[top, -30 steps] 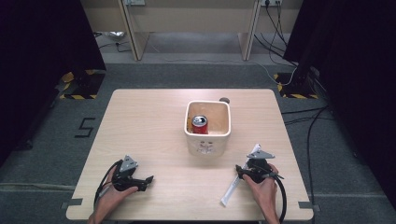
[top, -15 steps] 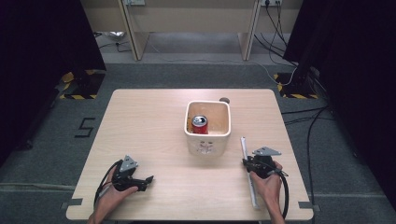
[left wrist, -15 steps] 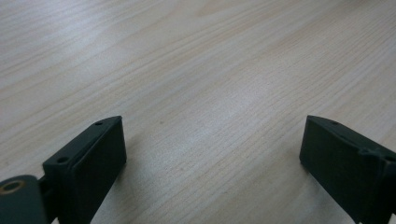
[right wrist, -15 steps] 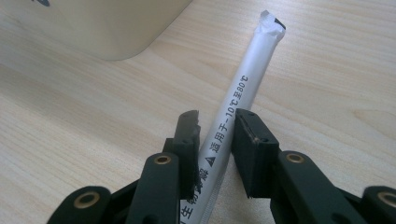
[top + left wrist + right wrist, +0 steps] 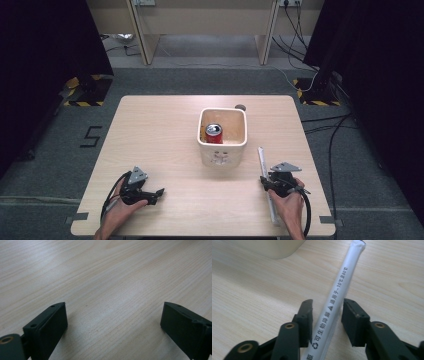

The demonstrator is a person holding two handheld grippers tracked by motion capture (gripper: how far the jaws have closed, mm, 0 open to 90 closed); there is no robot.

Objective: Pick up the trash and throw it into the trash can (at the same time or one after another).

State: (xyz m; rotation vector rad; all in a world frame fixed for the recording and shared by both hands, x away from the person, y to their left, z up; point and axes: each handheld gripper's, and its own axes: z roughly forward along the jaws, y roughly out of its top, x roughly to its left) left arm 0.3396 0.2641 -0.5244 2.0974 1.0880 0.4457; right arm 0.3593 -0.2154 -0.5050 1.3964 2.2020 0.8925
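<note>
A long white paper-wrapped straw [image 5: 262,160] lies flat on the wooden table [image 5: 165,125], pointing away from me just right of the cream bin [image 5: 222,152]. My right gripper [image 5: 266,181] straddles its middle. In the right gripper view the straw [image 5: 342,277] runs between the jaws of the right gripper [image 5: 327,307]; the jaws have just been opening, with a small gap at the left pad, so nothing is pressed. My left gripper [image 5: 158,194] rests at the front left; its jaws [image 5: 113,315] stand wide apart over bare wood.
A red drink can [image 5: 214,134] stands upright inside the cream bin at mid-table. A corner of the bin [image 5: 274,247] sits just beyond the right jaws. A small dark round spot [image 5: 240,107] marks the table behind the bin. Cables trail from both grippers.
The straw swung from a slant at the right gripper's left to lying straight, pointing away. The right gripper shifted slightly right, and its jaws closed, then widened again. The left gripper stayed still.
</note>
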